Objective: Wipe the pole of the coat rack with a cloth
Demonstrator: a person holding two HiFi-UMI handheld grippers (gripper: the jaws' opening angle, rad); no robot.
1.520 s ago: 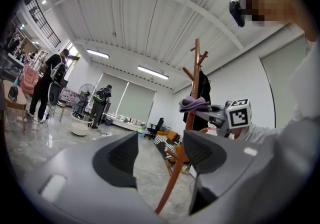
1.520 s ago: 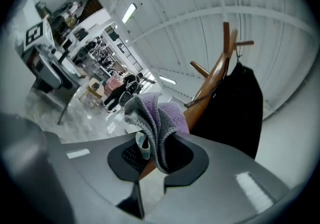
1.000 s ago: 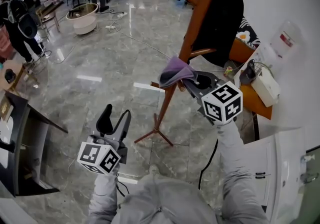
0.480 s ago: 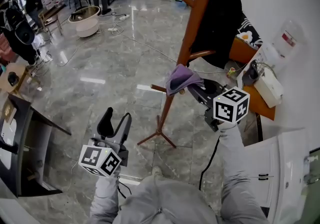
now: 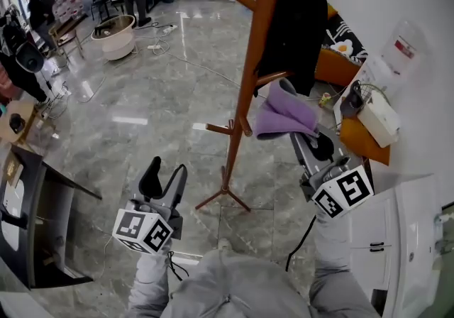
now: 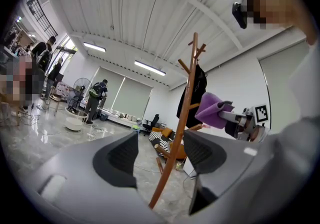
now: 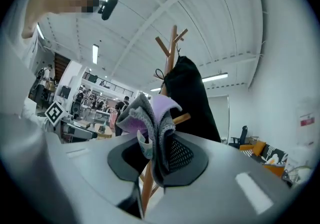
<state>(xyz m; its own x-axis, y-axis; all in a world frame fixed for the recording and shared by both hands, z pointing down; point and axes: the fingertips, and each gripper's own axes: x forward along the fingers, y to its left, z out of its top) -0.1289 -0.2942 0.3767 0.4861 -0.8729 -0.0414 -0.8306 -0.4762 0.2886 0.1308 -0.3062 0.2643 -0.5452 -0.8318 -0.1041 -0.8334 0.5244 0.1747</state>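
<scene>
The right gripper is clamping down hard on the purple cloth. Its jaws are pinching a bunched fold, and the loose part is flopping up over the tips. In the right gripper view the cloth is filling the whole gap between the pads.

The cloth is sitting just to the right of the coat rack pole, about level with a short side peg. It is beside the wood, not wrapped around it, and whether it is brushing the peg is too close to call.

Down at the lower left, the left gripper is hovering well apart from the pole. Its jaws are spread wide and gripping nothing. In its own view the pole is showing through the open gap, far behind.

A black coat is hanging on the right side of the rack, above the cloth. The rack's feet are resting on the grey marble floor.
</scene>
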